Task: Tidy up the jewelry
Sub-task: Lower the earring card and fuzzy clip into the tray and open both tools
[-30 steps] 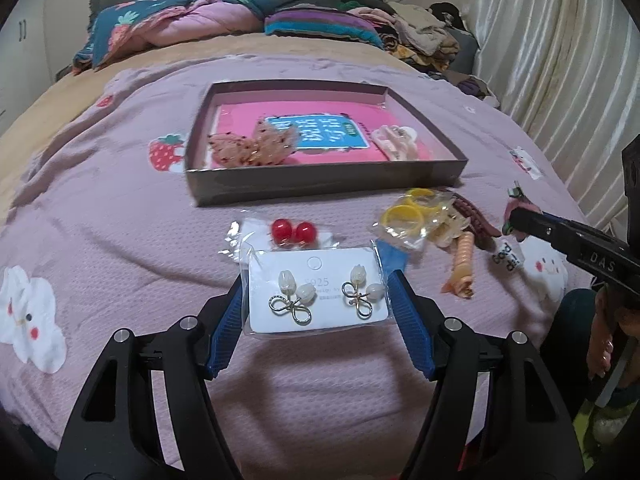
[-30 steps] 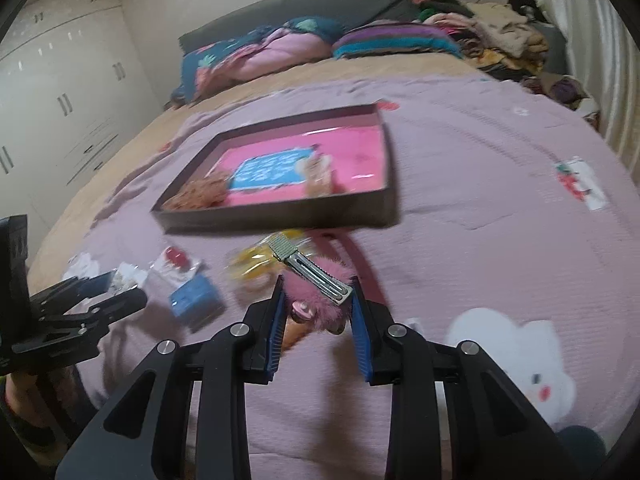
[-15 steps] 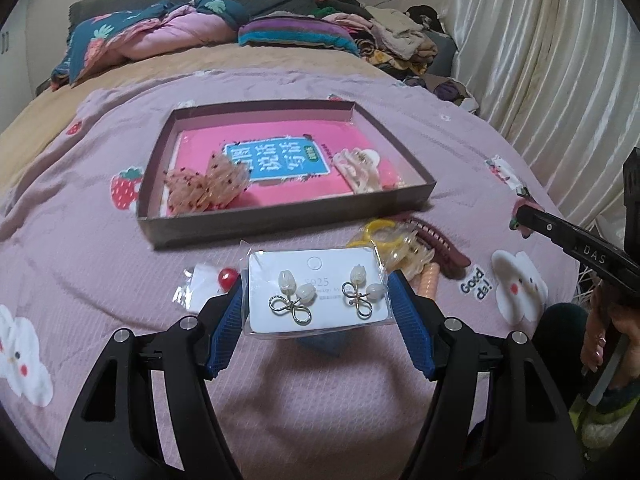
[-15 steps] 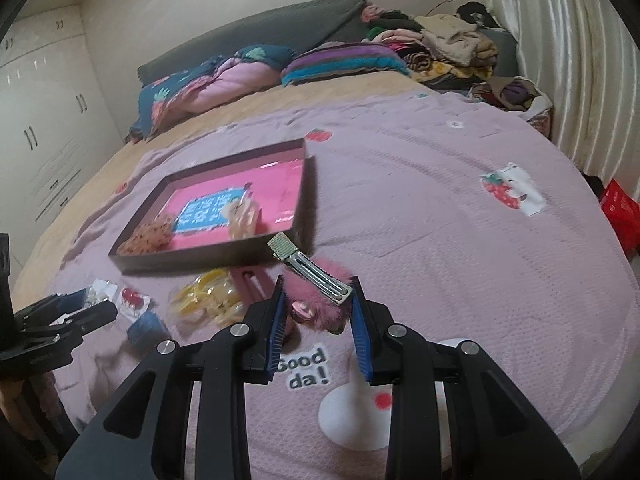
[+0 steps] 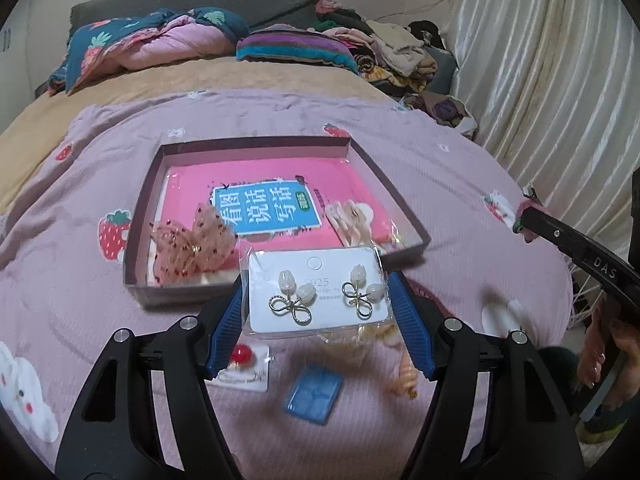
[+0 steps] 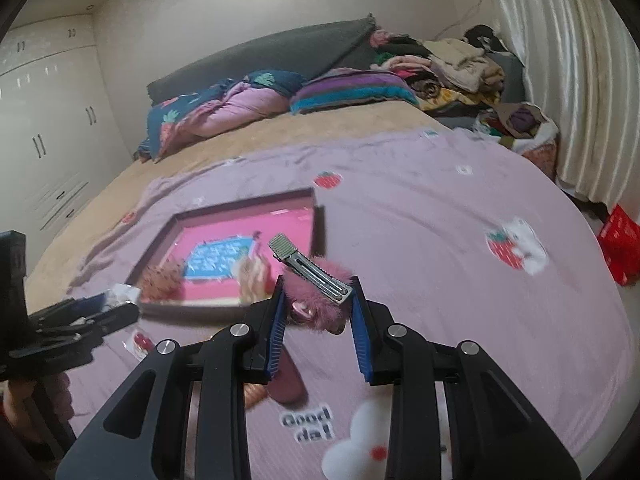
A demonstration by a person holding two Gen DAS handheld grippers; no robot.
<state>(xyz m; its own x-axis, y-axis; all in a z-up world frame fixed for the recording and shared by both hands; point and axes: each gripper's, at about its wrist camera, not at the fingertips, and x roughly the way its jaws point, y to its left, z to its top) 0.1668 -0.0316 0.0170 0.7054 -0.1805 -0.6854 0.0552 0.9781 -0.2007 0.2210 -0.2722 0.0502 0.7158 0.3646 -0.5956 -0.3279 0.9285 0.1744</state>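
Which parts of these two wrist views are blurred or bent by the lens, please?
Left wrist view: the earring card between the left gripper fingers is sharp, the bedspread below it smeared, the curtain bowed. Right wrist view: the fluffy pink hair clip in the right gripper is crisp, the box and bedspread prints blurred, the wardrobe curved.
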